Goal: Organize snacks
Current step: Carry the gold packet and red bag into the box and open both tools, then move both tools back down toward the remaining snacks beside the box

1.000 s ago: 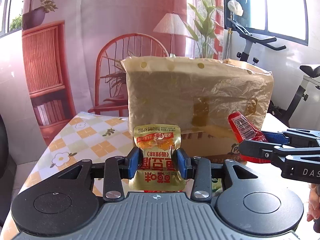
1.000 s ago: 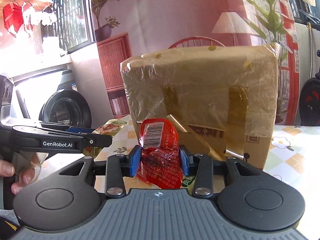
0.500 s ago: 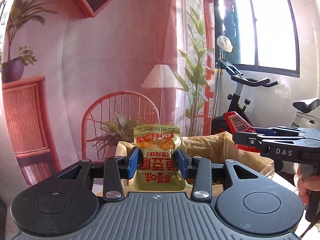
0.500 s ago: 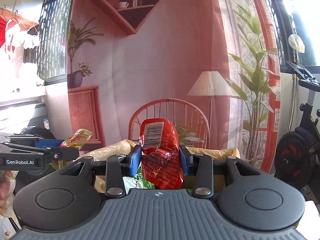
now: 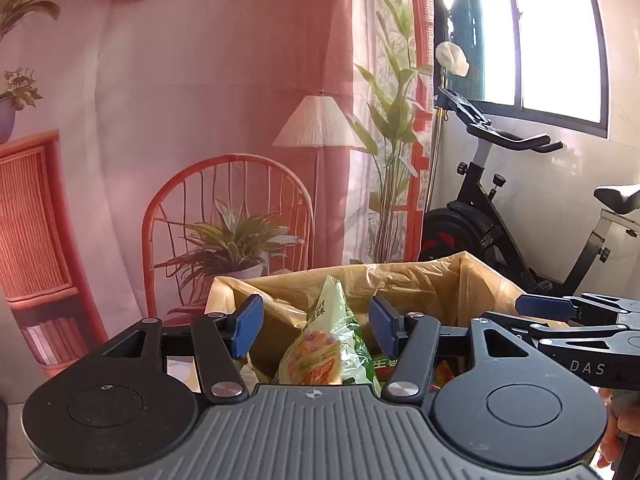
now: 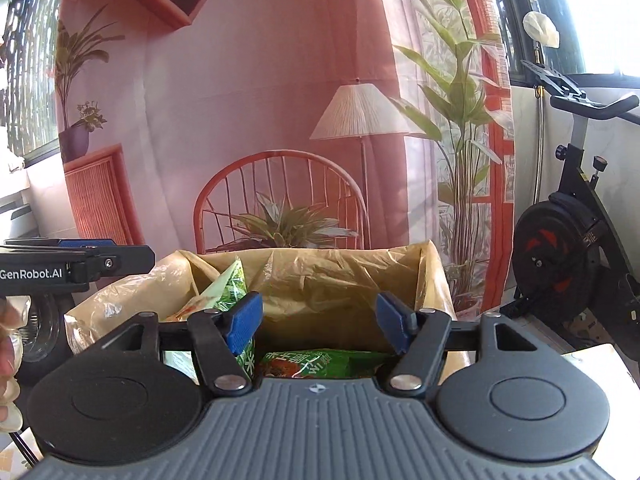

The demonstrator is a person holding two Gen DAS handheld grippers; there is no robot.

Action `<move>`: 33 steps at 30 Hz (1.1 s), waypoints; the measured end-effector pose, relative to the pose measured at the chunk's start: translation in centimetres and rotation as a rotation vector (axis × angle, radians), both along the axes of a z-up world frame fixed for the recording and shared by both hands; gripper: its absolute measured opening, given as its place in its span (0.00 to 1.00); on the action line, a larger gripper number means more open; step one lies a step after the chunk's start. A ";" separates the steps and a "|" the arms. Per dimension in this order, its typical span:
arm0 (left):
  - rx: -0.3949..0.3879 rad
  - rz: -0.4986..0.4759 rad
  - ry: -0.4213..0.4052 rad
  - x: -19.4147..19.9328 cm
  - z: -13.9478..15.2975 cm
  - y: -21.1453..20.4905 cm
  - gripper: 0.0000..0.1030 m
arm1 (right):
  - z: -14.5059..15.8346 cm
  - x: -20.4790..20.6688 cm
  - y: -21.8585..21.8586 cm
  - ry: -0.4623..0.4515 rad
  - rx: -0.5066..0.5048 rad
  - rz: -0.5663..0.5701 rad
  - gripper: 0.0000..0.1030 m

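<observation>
Left wrist view is filled at its lower half by a box (image 5: 432,284) lined with a tan plastic bag, its mouth open upward; behind it a printed backdrop of a chair, lamp and plants is seen, with an exercise bike (image 5: 516,216) at the right. The same box (image 6: 344,276) is looked into from the right wrist view. No tabletop is visible in either view.

Inside the box, a green snack bag (image 5: 328,340) is seen standing on end, tilted, just beyond the left gripper (image 5: 316,326). A second green packet (image 6: 320,362) is seen lying flat on the bottom, under the right gripper (image 6: 320,322), and the standing bag (image 6: 230,284) shows at the box's left side.

The left gripper is held over the box with its blue pads spread wide and nothing between them; the standing bag is framed by the pads but is not touched by them. The right gripper is likewise spread wide and empty, above the flat packet. Each gripper is also caught side-on at the edge of the other's view.

As a judgement, several snacks are already stowed in the box and nothing is being carried at present. Whether more snacks remain outside cannot be told, since the surroundings of the box are hidden.
</observation>
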State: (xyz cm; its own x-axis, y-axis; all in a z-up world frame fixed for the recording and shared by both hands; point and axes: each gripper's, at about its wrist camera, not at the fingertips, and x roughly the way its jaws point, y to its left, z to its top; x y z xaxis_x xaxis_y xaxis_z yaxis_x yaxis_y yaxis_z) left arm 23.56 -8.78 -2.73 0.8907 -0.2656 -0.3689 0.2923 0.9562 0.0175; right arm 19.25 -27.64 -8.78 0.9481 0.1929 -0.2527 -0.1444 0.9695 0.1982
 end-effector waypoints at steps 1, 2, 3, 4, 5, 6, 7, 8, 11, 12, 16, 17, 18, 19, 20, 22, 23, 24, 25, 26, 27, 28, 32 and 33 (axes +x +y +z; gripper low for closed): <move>0.001 0.002 0.001 -0.3 0.1 0.4 0.59 | 0.0 -0.7 -0.1 -0.007 0.006 0.008 0.64; 0.003 0.006 0.000 -0.6 0.1 0.8 0.59 | -0.1 -1.3 -0.2 -0.012 0.015 0.013 0.64; 0.005 0.010 -0.002 -1.0 0.1 1.3 0.59 | -0.2 -2.0 -0.4 -0.016 0.027 0.016 0.64; 0.007 0.013 -0.002 -1.5 0.2 1.9 0.59 | -0.3 -2.8 -0.6 -0.021 0.046 0.018 0.64; 0.006 0.016 0.002 -2.2 0.2 2.5 0.59 | -0.5 -3.5 -0.8 -0.026 0.065 0.016 0.63; 0.002 0.019 0.006 -2.5 0.3 3.0 0.59 | -0.6 -4.2 -1.0 -0.029 0.087 0.015 0.62; -0.003 0.025 0.017 -3.1 0.2 3.6 0.59 | -0.8 -4.9 -1.2 -0.033 0.108 0.014 0.61; -0.007 0.032 0.027 -3.6 0.1 4.2 0.59 | -1.0 -5.6 -1.3 -0.034 0.123 0.014 0.60; -0.019 0.049 0.058 -4.7 -0.4 5.8 0.59 | -1.8 -7.6 -1.3 -0.039 0.160 0.015 0.57; -0.022 0.054 0.068 -5.1 -0.6 6.3 0.59 | -2.1 -8.4 -1.3 -0.042 0.168 0.014 0.57; -0.025 0.077 0.123 -6.3 -2.3 8.3 0.59 | -3.3 -10.4 -0.9 -0.029 0.183 0.017 0.57; -0.025 0.082 0.132 -6.5 -2.7 8.7 0.58 | -3.8 -10.8 -0.8 -0.016 0.189 0.016 0.57; -0.025 0.086 0.141 -6.7 -3.1 9.0 0.58 | -4.1 -11.1 -0.7 -0.011 0.192 0.017 0.56; -0.023 0.092 0.152 -7.0 -3.6 9.5 0.58 | -4.5 -11.4 -0.5 -0.006 0.195 0.018 0.55; -0.021 0.097 0.159 -7.2 -4.1 9.8 0.58 | -5.0 -11.7 -0.4 0.004 0.196 0.022 0.55; -0.016 0.105 0.170 -7.4 -5.2 10.4 0.58 | -5.6 -12.1 -0.1 0.018 0.194 0.026 0.53; -0.015 0.109 0.178 -7.4 -5.7 10.6 0.58 | -6.0 -12.3 0.1 0.026 0.192 0.028 0.53; -0.015 0.114 0.187 -7.4 -6.1 10.8 0.58 | -6.6 -12.4 0.2 0.038 0.190 0.031 0.52; -0.015 0.118 0.200 -7.3 -6.8 10.9 0.58 | -7.2 -12.5 0.4 0.052 0.185 0.032 0.51; -0.013 0.118 0.208 -7.4 -7.3 11.0 0.58 | -7.8 -12.5 0.4 0.070 0.179 0.030 0.51; -0.010 0.116 0.212 -7.3 -7.8 11.0 0.58 | -8.4 -12.5 0.5 0.088 0.175 0.026 0.50; -0.003 0.115 0.213 -7.4 -8.4 11.0 0.58 | -9.1 -12.5 0.5 0.108 0.171 0.020 0.49; 0.030 0.107 0.217 -7.2 -10.0 10.7 0.58 | -11.2 -12.1 0.3 0.160 0.144 0.008 0.42; 0.037 0.106 0.217 -7.0 -10.3 10.6 0.58 | -11.9 -11.8 0.3 0.175 0.135 0.006 0.37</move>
State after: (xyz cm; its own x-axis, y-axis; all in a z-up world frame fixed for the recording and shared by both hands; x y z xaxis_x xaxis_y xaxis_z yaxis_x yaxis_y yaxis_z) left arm 16.51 1.78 -13.03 0.8117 -0.1576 -0.5624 0.1909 0.9816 0.0004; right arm 7.41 -27.37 -20.66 0.8908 0.2415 -0.3849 -0.1020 0.9317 0.3485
